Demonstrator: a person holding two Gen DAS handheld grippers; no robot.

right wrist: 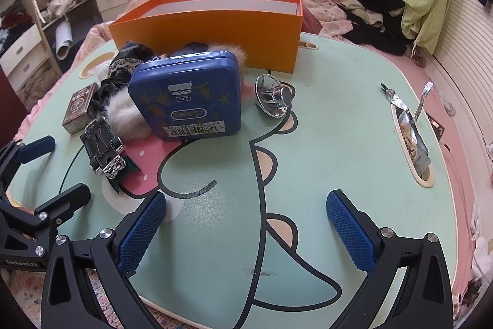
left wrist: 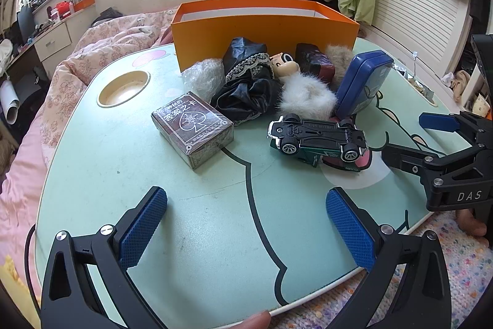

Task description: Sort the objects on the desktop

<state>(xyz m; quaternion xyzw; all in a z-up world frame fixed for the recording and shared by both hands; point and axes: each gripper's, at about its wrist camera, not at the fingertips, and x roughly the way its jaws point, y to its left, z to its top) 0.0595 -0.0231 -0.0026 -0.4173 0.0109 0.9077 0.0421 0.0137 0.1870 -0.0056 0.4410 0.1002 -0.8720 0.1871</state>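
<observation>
Left jaws: left gripper [left wrist: 246, 224] is hovering spread wide over the near edge of the worktop [left wrist: 200, 236], nothing between the pads.
Right jaws: right gripper [right wrist: 246, 224] is likewise standing released and empty above bare worktop; in the left wrist view it is sitting at the right edge.
Task things: card box [left wrist: 192, 130], upturned toy car [left wrist: 317, 141], blue tin [right wrist: 188, 96], fur-and-black-fabric doll [left wrist: 277, 82] and clear glass knob [right wrist: 274, 96] are crowding mid-worktop, just before the orange box [left wrist: 265, 33] at the far edge.
Risk, car: it is lying wheels-up beside the right gripper; I judge a sideways nudge would be rolling it off.
Risk, tin: it is leaning on the fur; pulling the doll likely topples it.
Risk, knob: smooth and round, probably slipping from the pads.
Writing: gripper bodies are reading "DAS" and "GenRobot.AI"; tin is showing "3:00" and a barcode; card box is carrying Chinese characters with a spade emblem.
</observation>
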